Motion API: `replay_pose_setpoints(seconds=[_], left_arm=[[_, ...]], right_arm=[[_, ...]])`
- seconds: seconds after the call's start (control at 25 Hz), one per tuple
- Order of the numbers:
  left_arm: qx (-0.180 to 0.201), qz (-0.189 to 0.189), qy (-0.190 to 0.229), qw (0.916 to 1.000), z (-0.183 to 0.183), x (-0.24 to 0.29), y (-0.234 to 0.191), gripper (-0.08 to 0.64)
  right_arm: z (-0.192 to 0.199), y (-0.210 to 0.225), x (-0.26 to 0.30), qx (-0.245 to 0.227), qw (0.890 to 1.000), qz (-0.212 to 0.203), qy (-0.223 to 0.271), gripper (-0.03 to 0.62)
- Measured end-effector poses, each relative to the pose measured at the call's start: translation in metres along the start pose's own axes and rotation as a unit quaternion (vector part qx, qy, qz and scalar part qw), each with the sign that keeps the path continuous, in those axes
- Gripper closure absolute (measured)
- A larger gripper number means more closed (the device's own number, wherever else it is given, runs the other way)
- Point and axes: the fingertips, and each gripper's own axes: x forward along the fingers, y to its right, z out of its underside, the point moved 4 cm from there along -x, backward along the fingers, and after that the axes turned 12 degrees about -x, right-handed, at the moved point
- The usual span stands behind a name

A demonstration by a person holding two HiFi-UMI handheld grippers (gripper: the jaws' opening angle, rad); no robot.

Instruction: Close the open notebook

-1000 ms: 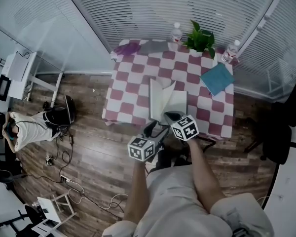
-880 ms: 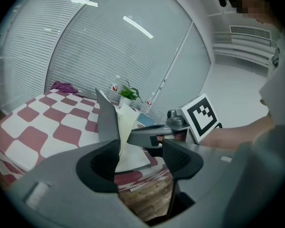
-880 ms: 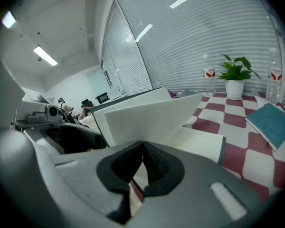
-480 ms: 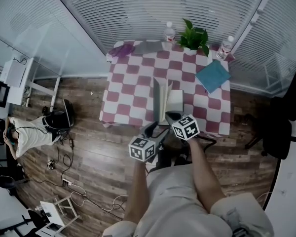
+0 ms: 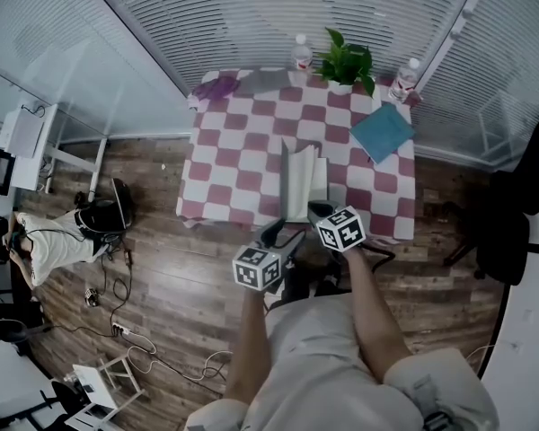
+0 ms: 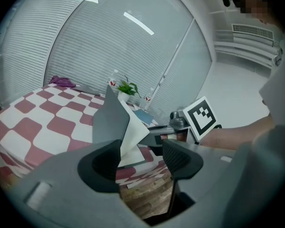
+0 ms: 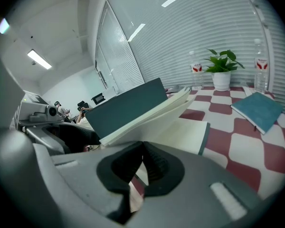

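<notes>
The light, floppy-paged, grey-covered paper notebook [image 5: 301, 182] stands half-folded just ahead of the left claw [image 6: 141, 153], gaping empty, and the right claw [image 7: 142, 151], pinched together on nothing; its stiff raised cover's free edge seems the best hold.

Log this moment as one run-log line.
notebook: half-closed, left cover raised | left claw: open, empty | right claw: shut
</notes>
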Motion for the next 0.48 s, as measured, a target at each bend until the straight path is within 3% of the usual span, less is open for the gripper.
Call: replay_pose_setpoints(seconds=[0.24, 0.48], left_arm=[[-0.002, -0.004, 0.010, 0.9999, 0.000, -0.002, 0.002, 0.281], [0.005, 0.009, -0.006, 0.9999, 0.011, 0.011, 0.015, 0.281]], right_arm=[[0.014, 0.009, -0.004, 0.015, 1.000, 0.005, -0.011, 0.591], [0.028, 0.012, -0.006, 0.028, 0.999, 0.005, -0.023, 0.591]])
